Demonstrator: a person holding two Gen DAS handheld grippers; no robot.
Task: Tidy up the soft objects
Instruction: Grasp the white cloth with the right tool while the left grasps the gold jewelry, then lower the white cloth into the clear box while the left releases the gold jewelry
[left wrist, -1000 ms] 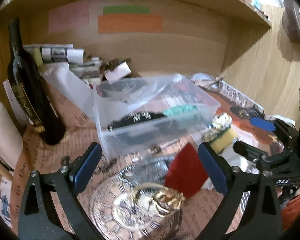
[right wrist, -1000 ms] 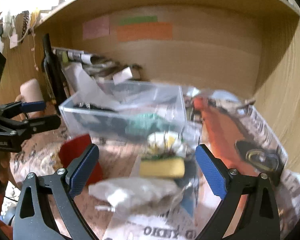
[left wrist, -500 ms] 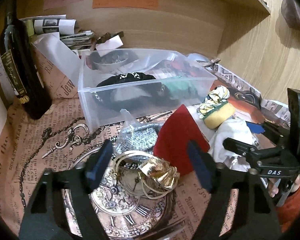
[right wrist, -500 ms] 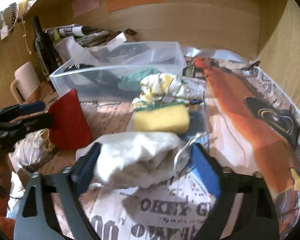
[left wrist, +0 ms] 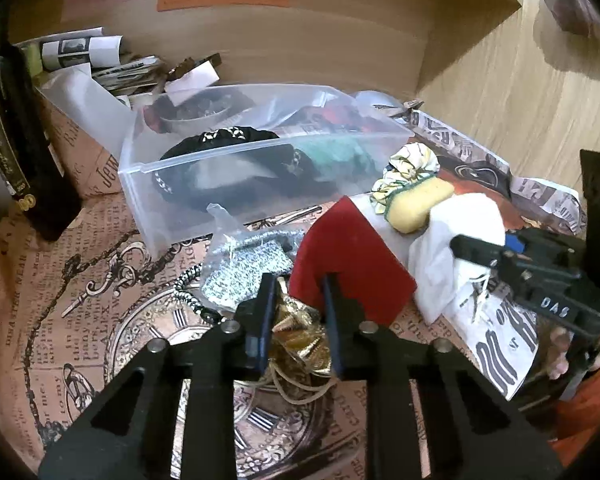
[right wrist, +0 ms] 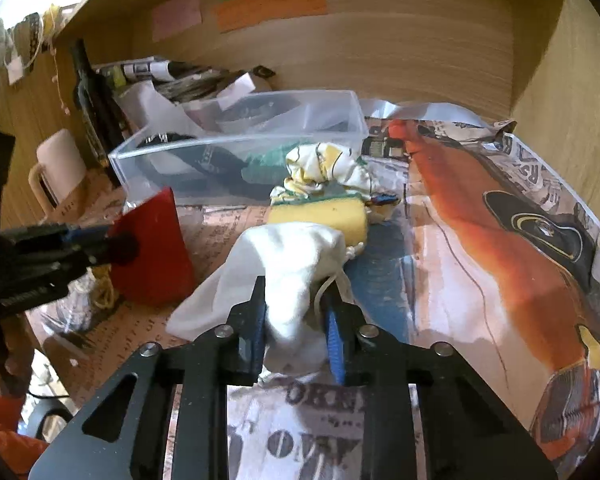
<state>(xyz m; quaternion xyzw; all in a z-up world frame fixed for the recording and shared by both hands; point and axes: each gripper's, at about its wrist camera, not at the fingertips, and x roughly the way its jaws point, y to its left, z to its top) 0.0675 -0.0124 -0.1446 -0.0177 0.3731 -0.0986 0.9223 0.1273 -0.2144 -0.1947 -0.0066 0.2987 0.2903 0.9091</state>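
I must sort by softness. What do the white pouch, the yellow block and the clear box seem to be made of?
White pouch: probably woven cotton, matte; it creases and has a drawstring, pinched in the right gripper.
Yellow block: seemingly foam sponge, matte and pitted, with a green edge on top.
Clear box: likely rigid plastic, glossy; its contents show through the wall.

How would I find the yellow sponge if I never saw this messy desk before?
Find the big clear plastic bin in the middle of the desk. Just in front of its right corner lies the yellow sponge, a soft block with a thin green layer on top. A crumpled yellow-and-white cloth sits on it, and a white drawstring bag lies nearer.
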